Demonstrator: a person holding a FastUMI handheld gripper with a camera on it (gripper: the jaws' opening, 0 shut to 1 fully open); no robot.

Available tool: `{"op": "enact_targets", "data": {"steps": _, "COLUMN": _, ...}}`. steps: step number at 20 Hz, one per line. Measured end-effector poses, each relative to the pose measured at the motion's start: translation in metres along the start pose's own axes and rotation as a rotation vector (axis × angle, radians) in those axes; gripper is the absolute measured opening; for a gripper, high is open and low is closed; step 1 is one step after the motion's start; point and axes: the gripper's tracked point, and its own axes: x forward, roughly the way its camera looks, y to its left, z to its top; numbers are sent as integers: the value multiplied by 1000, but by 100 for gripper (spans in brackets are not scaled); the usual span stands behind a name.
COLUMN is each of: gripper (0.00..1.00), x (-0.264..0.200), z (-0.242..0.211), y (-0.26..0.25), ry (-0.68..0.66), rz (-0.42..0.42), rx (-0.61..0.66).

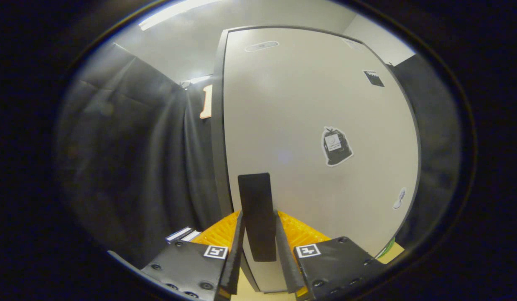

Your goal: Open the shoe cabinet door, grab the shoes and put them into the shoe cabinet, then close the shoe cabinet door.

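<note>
Both fingers point(238, 238) of the gripper point(258, 217) clench the flat matte handle point(256, 215), vertical, lower centre on smooth cabinet door point(291, 113).

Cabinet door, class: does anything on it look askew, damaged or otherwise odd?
Nothing stands out. The cabinet door looks intact, its stickers lying flat. The gripper has its fingers on either side of the dark handle, apparently clamping it.

You can read no text here. The cabinet door point(308, 125) carries a sticker point(336, 146) with print too small to make out; the gripper point(258, 234) bears two square coded markers point(215, 251), no legible characters.
</note>
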Motion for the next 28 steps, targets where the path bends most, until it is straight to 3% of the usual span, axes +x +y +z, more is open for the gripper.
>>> {"op": "enact_targets", "data": {"steps": 2, "gripper": 35, "x": 4, "z": 0, "y": -1, "ry": -10, "rz": -2, "rx": -7}}
{"op": "enact_targets", "data": {"steps": 4, "gripper": 35, "x": 4, "z": 0, "y": -1, "ry": -18, "rz": -2, "rx": -6}}
{"op": "enact_targets", "data": {"steps": 6, "gripper": 27, "x": 4, "z": 0, "y": 0, "ry": -21, "rz": 0, "rx": 9}}
{"op": "enact_targets", "data": {"steps": 9, "gripper": 9, "x": 1, "z": 1, "y": -2, "ry": -29, "rz": -5, "rx": 47}}
{"op": "enact_targets", "data": {"steps": 16, "gripper": 9, "x": -23, "z": 4, "y": -4, "ry": -41, "rz": -7, "rx": 35}}
{"op": "enact_targets", "data": {"steps": 28, "gripper": 9, "x": -83, "z": 10, "y": -25, "ry": -55, "rz": -146, "rx": 10}}
